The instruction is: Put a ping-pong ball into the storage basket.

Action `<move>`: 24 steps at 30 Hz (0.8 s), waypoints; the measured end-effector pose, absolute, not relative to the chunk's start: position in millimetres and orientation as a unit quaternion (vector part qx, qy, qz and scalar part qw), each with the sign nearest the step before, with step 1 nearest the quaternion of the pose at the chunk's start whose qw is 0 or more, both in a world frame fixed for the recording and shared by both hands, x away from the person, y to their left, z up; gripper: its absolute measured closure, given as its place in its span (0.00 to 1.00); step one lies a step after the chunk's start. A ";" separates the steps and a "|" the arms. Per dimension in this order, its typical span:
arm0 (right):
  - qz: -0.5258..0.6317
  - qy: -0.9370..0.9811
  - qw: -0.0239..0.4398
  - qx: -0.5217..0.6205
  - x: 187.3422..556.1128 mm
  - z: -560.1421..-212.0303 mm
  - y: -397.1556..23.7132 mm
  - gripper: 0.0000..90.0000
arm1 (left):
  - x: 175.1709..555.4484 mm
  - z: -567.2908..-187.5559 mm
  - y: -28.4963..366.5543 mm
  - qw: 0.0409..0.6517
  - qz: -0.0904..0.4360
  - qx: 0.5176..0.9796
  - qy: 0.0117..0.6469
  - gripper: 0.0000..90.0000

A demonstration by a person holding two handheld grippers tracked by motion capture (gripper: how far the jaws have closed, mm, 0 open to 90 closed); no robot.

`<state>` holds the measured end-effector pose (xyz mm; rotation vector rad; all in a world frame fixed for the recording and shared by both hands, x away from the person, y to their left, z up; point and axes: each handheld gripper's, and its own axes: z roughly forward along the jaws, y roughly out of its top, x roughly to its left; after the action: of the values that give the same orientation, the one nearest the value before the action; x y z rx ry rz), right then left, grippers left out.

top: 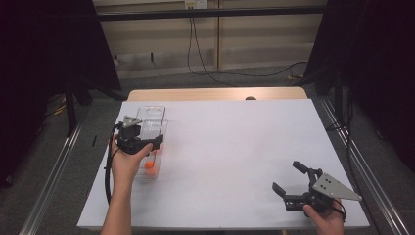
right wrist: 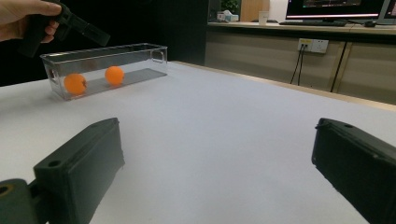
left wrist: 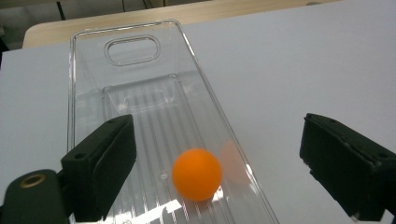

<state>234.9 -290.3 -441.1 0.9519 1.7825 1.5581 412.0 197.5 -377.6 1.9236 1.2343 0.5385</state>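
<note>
Balls, two orange ones (right wrist: 75, 83) (right wrist: 114, 74), lie inside the clear bin (top: 151, 113). The left gripper (left wrist: 219, 163) hangs above it, jaws released wide, one ball (left wrist: 196, 174) between and below them. The right gripper (top: 289, 178) rests well apart on the white table (top: 235, 147), jaws spread, grasping nothing.

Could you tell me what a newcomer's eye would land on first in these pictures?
Probably the two orange balls inside the clear plastic bin at the table's left edge. The left hand-held gripper hovers open over that bin, while the right hand-held gripper sits open near the front right corner.
</note>
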 end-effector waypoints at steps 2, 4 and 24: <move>0.584 0.668 0.290 0.357 234.8 -441.2 -290.7 0.02 | 410.4 -377.9 196.8 0.389 0.211 0.757 0.480 0.12; 0.584 0.669 0.291 0.356 235.0 -441.1 -290.3 0.02 | 409.1 -378.3 195.8 0.391 0.213 0.756 0.480 0.11; 0.583 0.669 0.289 0.357 235.3 -441.5 -289.9 0.02 | 392.9 -377.5 196.8 0.439 0.214 0.740 0.463 0.04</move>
<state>235.3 -289.9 -441.5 0.9537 1.7863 1.5571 392.9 196.8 -377.5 1.8374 1.1497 0.5324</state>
